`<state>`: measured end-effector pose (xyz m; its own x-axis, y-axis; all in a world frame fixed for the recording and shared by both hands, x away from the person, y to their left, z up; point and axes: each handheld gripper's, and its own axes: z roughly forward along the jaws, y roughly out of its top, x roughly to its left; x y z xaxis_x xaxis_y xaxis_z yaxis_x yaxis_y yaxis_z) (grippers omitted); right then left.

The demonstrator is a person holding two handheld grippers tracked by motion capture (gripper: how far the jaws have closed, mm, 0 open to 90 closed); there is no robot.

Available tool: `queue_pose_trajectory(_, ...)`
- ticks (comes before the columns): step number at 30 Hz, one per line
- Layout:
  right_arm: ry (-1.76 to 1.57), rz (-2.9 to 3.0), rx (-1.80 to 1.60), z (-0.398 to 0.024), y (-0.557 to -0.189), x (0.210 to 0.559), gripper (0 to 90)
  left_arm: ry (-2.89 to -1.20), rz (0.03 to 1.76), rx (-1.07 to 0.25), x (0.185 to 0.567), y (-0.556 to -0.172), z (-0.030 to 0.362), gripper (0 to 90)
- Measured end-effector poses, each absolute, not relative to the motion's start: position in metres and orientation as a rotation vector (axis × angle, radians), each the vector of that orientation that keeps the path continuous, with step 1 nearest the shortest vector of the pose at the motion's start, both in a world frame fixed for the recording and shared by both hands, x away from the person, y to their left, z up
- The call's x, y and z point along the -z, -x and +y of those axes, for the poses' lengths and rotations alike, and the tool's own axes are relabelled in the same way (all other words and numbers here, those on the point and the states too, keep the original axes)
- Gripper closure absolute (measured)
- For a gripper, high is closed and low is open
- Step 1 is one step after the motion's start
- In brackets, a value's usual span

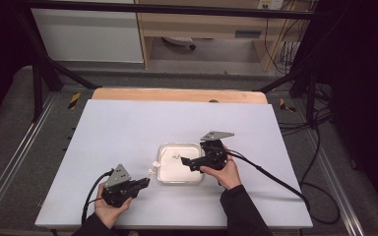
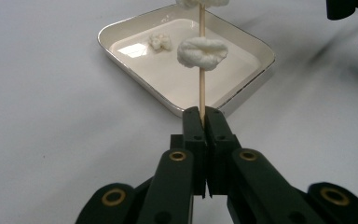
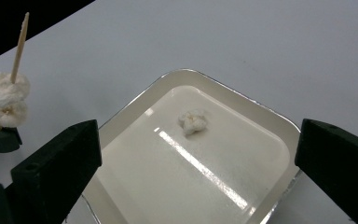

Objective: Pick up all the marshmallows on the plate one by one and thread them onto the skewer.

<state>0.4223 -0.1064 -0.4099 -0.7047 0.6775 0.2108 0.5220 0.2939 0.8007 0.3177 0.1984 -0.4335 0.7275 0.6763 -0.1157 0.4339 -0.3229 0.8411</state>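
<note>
Your left gripper (image 2: 203, 116) has its jaws pinched tight on the butt of a thin wooden skewer (image 2: 202, 88), which runs straight out from the tips with two soft white pieces (image 3: 7, 100) threaded on it; judge the stick stiff but easy to snap, so keep the grip low on it and steady. Your right gripper (image 3: 198, 154) stands with its jaws spread wide and nothing between them, hanging over the white tray (image 3: 279, 123). The last loose piece (image 3: 192, 122) lies on the tray floor just ahead of the gap, about midway between the two jaws. It looks feather-light, spongy and crushable: take it across its middle with a gentle squeeze, or it may flatten or skid on the glossy tray.
</note>
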Motion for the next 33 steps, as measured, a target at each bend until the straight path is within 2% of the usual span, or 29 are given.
queue_pose_trajectory(5,-1.122,2.408,-1.325,-0.094,-0.431,0.411,1.3,-1.969,0.849,-0.319,0.433,-0.318,0.2,88.5)
queue_pose_trajectory(9,-1.11,2.42,-1.296,-0.085,-0.438,0.416,5.8,-1.971,0.849,-0.319,0.433,-0.318,0.199,88.5)
queue_pose_trajectory(25,-1.033,2.482,-1.166,-0.059,-0.459,0.434,31.7,-1.975,0.85,-0.316,0.434,-0.319,0.199,88.5)
queue_pose_trajectory(33,-0.978,2.51,-1.109,-0.055,-0.461,0.441,48.7,-1.98,0.849,-0.316,0.434,-0.319,0.198,88.5)
